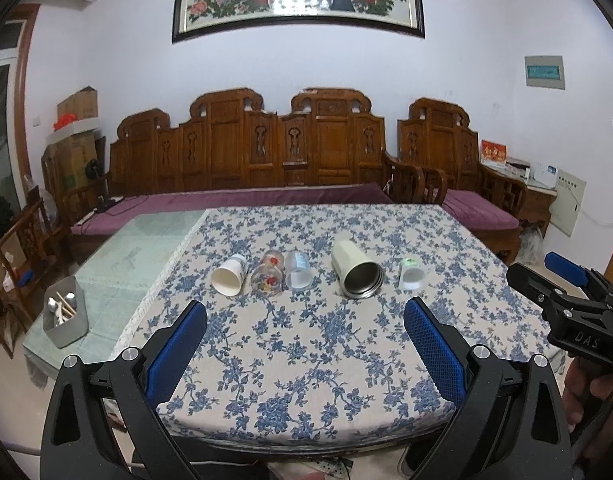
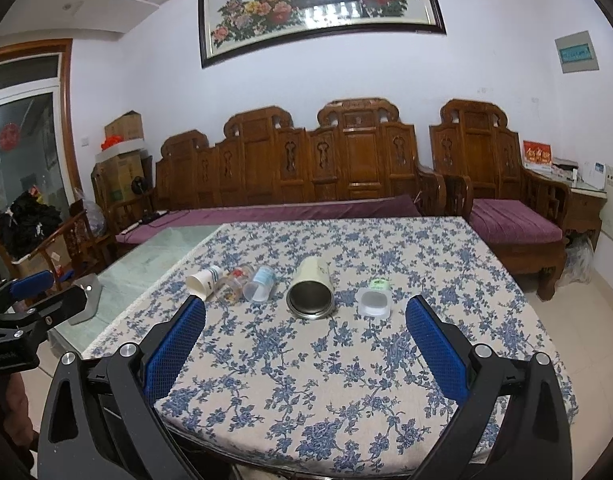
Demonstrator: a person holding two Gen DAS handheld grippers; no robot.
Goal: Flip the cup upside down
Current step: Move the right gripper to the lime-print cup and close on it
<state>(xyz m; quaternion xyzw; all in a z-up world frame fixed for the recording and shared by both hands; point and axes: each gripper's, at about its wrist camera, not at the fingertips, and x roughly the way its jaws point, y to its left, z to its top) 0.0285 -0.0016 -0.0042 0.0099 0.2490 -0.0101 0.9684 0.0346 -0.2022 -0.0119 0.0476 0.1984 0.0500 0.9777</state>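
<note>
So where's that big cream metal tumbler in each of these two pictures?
Left wrist view: cream tumbler lies right of centre on the floral tablecloth.
Right wrist view: cream tumbler lies at centre.
Shared landmark: small green-topped plastic cup just to its right.

The table (image 1: 118, 256) bears a floral cloth (image 1: 306, 352), five cups lying sideways (image 1: 358, 274) and a grey utensil holder (image 1: 64, 316).

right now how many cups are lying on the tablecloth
5, all on their sides in a row: paper cup, flowered glass, clear cup, steel-lined cup, small clear cup at right. None seems hidden.
</note>
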